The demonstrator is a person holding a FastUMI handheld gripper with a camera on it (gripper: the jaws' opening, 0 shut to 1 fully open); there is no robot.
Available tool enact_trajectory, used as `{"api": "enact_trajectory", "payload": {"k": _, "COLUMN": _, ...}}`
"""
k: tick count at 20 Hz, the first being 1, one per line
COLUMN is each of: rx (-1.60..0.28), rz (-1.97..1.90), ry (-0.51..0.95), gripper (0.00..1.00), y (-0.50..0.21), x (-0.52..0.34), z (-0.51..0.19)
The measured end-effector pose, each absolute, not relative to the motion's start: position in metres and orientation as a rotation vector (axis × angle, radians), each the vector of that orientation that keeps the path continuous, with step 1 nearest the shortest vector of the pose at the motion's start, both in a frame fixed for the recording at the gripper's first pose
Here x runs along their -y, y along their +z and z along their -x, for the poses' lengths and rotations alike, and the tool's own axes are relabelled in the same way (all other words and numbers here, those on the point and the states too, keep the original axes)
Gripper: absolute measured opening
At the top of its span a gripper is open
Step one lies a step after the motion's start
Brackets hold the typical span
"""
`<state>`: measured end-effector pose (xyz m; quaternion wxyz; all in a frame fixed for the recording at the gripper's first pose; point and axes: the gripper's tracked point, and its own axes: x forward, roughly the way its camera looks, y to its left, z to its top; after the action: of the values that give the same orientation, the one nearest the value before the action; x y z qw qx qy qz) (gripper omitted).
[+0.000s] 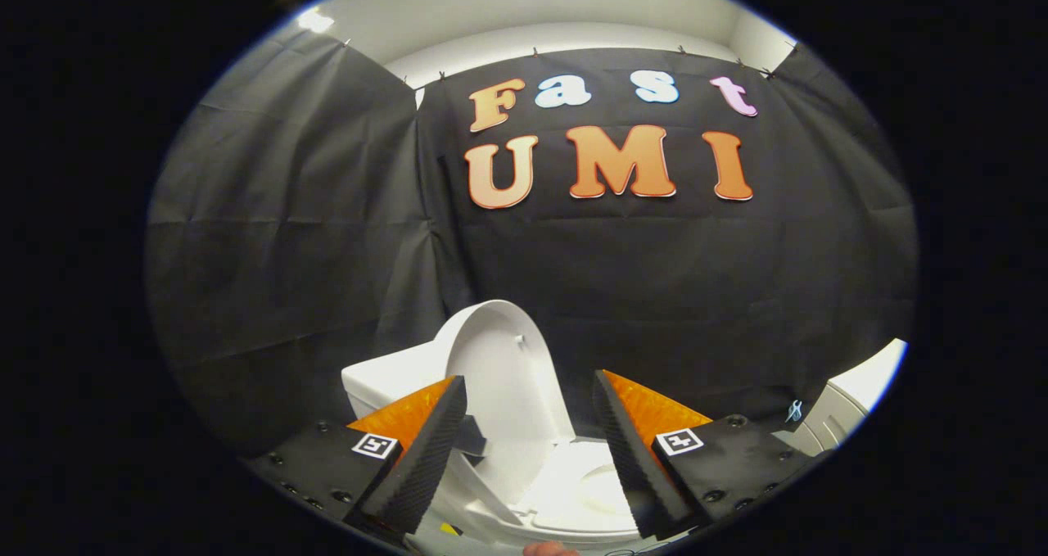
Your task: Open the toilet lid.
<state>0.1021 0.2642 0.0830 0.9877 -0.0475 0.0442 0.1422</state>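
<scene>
Tool (530, 425) at lower centre, fingers spread wide, gripping nothing; beyond, toilet lid (499, 368) stands upright against tank (385, 376), seat (594, 490) exposed, so seemingly opened.

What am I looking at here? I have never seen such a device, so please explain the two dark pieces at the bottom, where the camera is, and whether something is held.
The camera rides on a handheld gripper that a person carries; no robot arm is involved. It looks forward along the gripper's two fingers, which are the ridged wedges at the bottom. They stand wide apart and hold nothing. Between and beyond them is a white toilet. Its lid is already raised, standing nearly upright against the tank, so the seat below is exposed. Behind is the booth's black cloth wall. Right of the fingers is part of another white object; I cannot tell what it is.
</scene>
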Motion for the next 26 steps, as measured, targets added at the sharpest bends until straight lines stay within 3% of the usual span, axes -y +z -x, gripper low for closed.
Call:
{"api": "enact_trajectory", "payload": {"k": 14, "rx": -0.053, "rz": 0.099, "ry": -0.016, "gripper": 0.99, "y": 0.039, "x": -0.025, "z": -0.109}}
{"api": "enact_trajectory", "payload": {"k": 22, "rx": -0.176, "rz": 0.035, "ry": -0.059, "gripper": 1.0, "y": -0.046, "x": 0.027, "z": -0.111}}
{"api": "enact_trajectory", "payload": {"k": 26, "rx": -0.117, "rz": 0.001, "ry": -0.041, "gripper": 1.0, "y": -0.031, "x": 0.027, "z": -0.105}}
